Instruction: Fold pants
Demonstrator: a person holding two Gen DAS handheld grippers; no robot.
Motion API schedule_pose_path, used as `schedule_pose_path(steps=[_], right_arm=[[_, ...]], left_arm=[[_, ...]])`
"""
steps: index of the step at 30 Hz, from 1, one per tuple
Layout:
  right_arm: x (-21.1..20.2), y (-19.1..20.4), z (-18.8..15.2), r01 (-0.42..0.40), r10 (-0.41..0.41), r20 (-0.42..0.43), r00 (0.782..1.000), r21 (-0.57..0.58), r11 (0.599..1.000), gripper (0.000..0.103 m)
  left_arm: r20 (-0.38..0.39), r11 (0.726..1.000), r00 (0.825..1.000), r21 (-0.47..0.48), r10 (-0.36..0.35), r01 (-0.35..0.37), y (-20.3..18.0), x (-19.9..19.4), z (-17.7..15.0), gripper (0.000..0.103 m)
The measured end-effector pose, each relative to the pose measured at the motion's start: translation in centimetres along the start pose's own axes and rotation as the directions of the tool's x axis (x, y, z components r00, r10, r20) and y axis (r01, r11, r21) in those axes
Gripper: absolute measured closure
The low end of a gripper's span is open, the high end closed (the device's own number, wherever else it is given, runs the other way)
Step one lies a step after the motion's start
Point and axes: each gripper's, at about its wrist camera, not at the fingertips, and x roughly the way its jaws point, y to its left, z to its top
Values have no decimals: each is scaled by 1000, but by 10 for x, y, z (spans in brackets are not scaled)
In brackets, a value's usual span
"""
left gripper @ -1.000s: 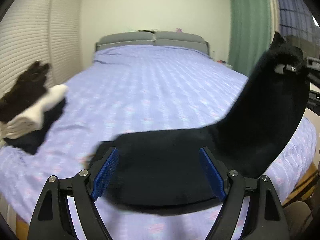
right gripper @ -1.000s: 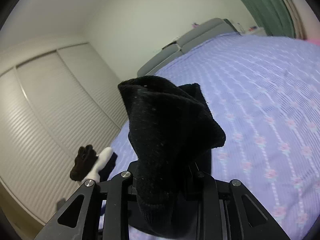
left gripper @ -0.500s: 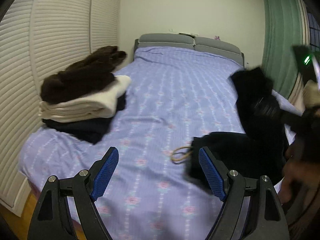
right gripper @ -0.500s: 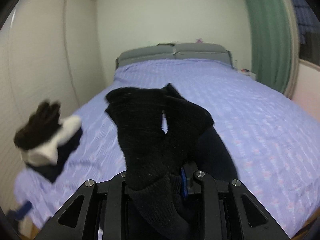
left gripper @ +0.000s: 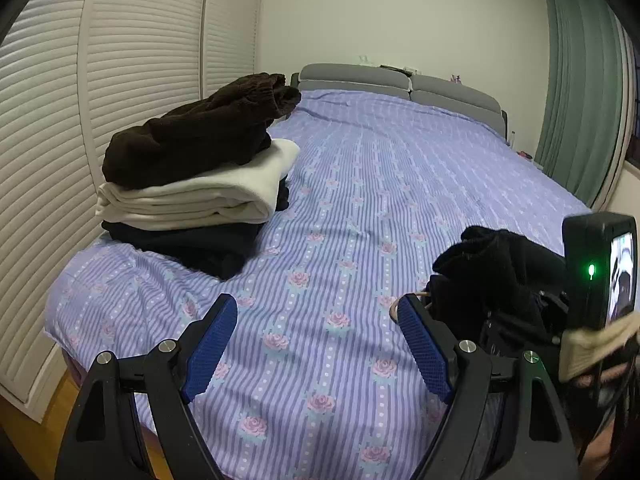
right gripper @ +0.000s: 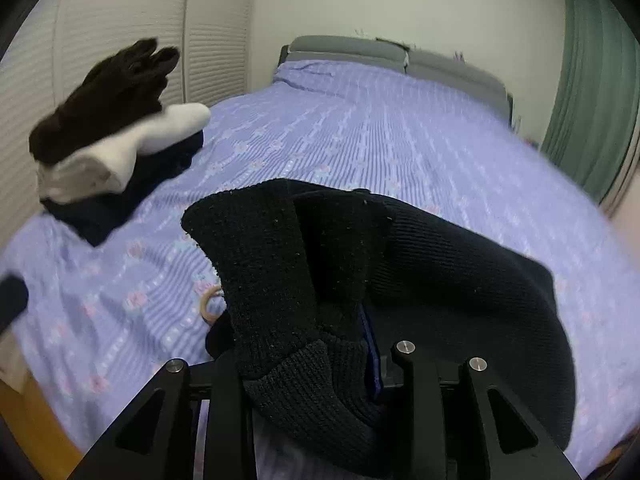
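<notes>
Covering bed [left gripper: 360, 208], striped floral sheet, right hand-held gripper [right gripper: 304, 360] clenching black pants [right gripper: 460, 264], left hand-held gripper [left gripper: 316, 344] released

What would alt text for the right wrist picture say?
The right tongs are clamped on bunched black knit pants above a purple flowered bed. A stack of folded clothes sits far left.

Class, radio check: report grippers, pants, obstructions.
Left gripper open, empty. Right gripper shut on black pants. Folded stack far left; ring beside pants.
</notes>
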Motion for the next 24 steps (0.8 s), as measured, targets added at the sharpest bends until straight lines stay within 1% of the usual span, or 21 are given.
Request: schedule_pose_path(steps=[1,3,7,8,9,10,11,12,13,15,17,19,21,23,24], right_arm=[[-3,1,-2,7,-7,-1,1000,-10,1000,69],[-7,3,0,6,-6,-4,1000,-19,1000,65],[-21,4,-5,37,-37,0,999,-59,998,61],[-24,4,-5,37,-37,0,999,-68,997,57],[-24,6,-3,34,-34,0,999,-72,997,42],[-31,6,-3,39,-38,11,999,-78,996,31],[-36,9,0,67,-64,36,997,-87,994,12],[-42,15,2,99,-92,68,993,-106,989,8],[-47,21,4,114,-102,94,990,-131,985,8],[-55,27,10,103,-87,106,991,-158,982,8],[-68,27,15,64,-47,115,992,-152,986,8],[-80,19,17,21,-6,124,992,-119,993,8],[-92,5,16,-13,24,139,990,-82,997,8],[-105,-20,11,-49,54,170,984,-38,998,9],[-112,-40,6,-67,67,187,980,-4,998,12]], left_arm=[[4,1000,1000,-1,1,-1,0,-1,1,21],[15,1000,1000,-3,8,-8,3,-6,4,21],[23,1000,999,0,25,-25,7,-15,8,21],[26,1000,999,-1,30,-30,8,-18,9,21],[28,999,999,-2,33,-33,9,-20,10,21],[30,999,999,-3,39,-38,10,-23,11,21],[32,999,998,-3,44,-44,11,-26,12,21],[34,999,998,-3,49,-49,12,-28,13,21],[35,999,998,-4,54,-54,13,-31,13,21],[35,998,998,-9,59,-59,15,-36,16,21],[43,998,997,-18,57,-57,16,-43,18,21],[50,999,998,-24,50,-48,14,-49,21,21],[57,999,998,-30,29,-27,7,-52,23,21],[53,1000,999,-29,-8,10,-6,-50,24,21],[46,999,998,-22,-30,31,-16,-47,25,21]])
